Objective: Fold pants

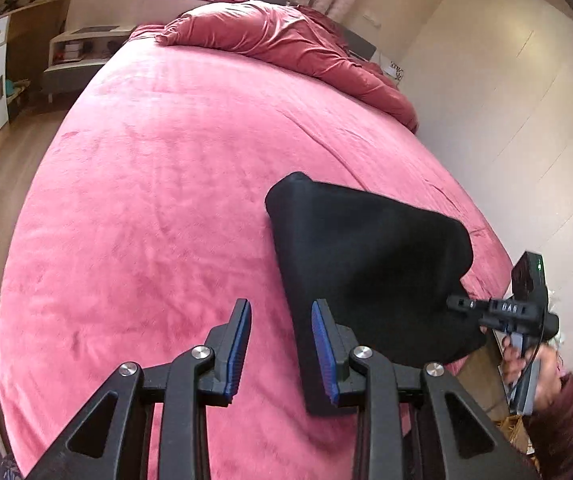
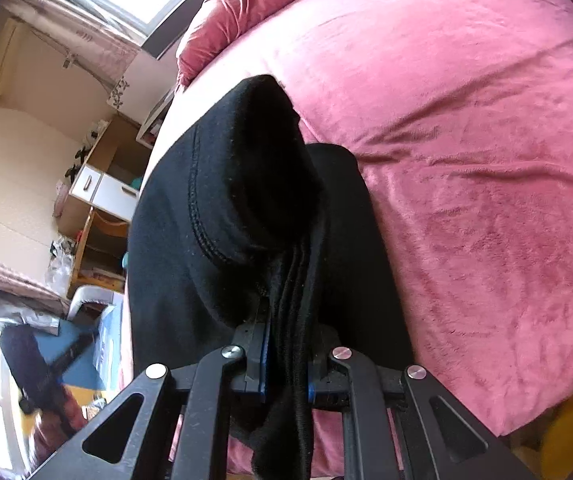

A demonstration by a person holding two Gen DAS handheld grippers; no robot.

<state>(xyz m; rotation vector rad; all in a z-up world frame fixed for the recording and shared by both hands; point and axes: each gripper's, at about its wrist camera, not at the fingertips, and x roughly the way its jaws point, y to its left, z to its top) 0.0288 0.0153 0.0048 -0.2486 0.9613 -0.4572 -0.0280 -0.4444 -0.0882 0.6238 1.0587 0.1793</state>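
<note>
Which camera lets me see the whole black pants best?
The left wrist view: the folded black fabric pants show nearly whole on the pink fuzzy bedspread. The right wrist view gives only a bunched close-up, clamped in the right gripper. The left gripper is open.

pants (image 1: 366, 272) lie on the bed (image 1: 146, 200) near its right edge, crumpled duvet (image 1: 286, 40) behind them.

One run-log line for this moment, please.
stage: folding | left gripper: open, empty | right gripper: shut on pants | pants: on bed
</note>
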